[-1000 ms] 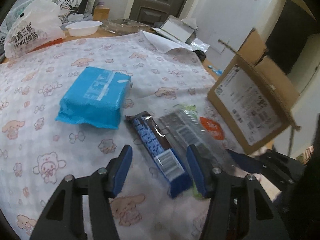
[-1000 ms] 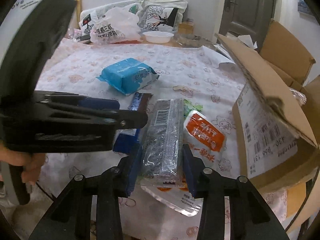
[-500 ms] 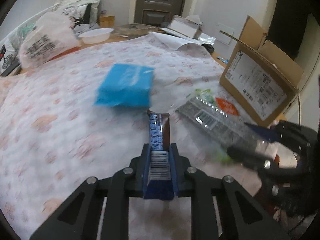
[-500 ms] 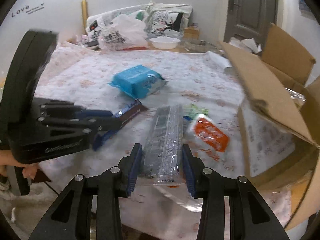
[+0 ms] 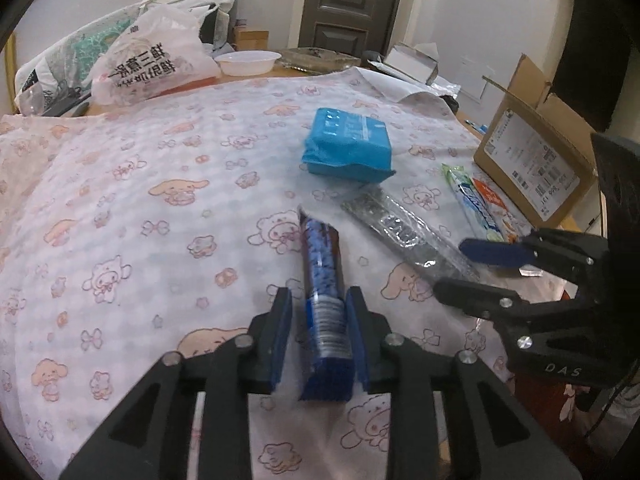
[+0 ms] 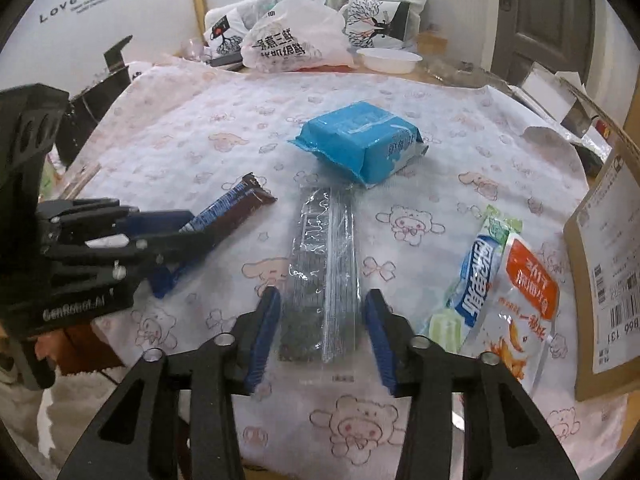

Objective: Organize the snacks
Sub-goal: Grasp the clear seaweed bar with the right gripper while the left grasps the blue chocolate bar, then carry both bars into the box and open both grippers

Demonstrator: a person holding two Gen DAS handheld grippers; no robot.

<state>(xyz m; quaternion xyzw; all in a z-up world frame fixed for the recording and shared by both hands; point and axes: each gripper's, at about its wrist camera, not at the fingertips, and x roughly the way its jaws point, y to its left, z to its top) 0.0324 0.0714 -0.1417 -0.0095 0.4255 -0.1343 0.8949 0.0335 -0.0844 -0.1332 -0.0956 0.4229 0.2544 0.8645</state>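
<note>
Low in the left wrist frame, the left gripper [image 5: 318, 332] had just eased its fingers slightly apart around the blue snack bar [image 5: 323, 280] on the tabletop [image 5: 120, 184]. Bottom centre of the right view, the right gripper [image 6: 322, 330] had likewise just opened, its fingers clear of the clear-wrapped packet [image 6: 324, 264] between them.

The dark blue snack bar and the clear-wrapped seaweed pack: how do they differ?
The dark blue snack bar is narrow and opaque; the clear-wrapped seaweed pack is wider, flatter and see-through. The bar lies between the left gripper fingers, the pack between the right gripper fingers. Both lie lengthwise on the patterned cloth.
</note>
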